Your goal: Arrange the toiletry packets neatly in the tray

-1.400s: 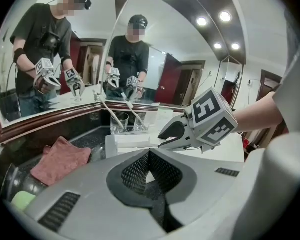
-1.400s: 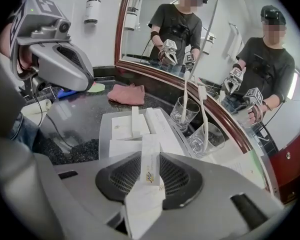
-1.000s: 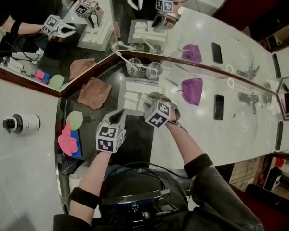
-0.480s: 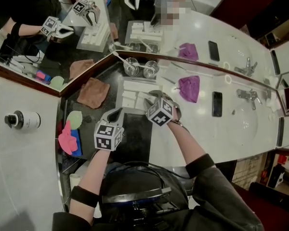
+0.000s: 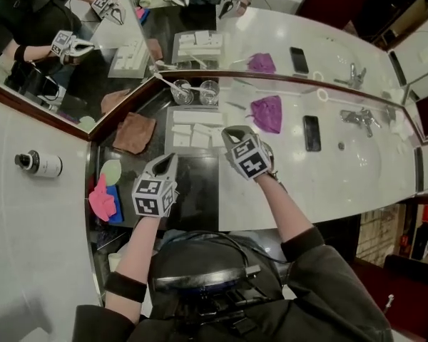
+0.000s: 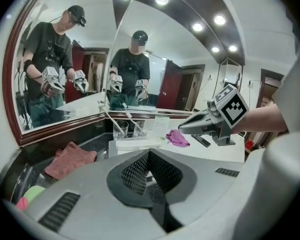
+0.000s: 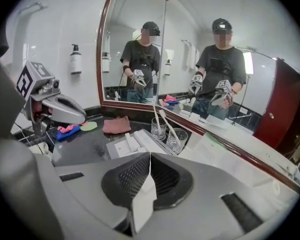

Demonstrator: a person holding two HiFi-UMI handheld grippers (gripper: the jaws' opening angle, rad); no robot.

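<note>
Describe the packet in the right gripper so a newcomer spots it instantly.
Find the dark corner counter under the angled mirrors, where a white tray sits by two glasses. The right gripper is by that tray's right edge, and its jaws have just closed on a thin white packet. It is the only packet pinched on edge off the tray; the other packets lie flat in it.

Head view looked steeply down on the tabletop (image 5: 321, 184), both gripper views rode low behind their fingers (image 6: 132, 171), facing the corner mirror (image 6: 65, 59), all three caught the tray (image 7: 115, 152).
</note>
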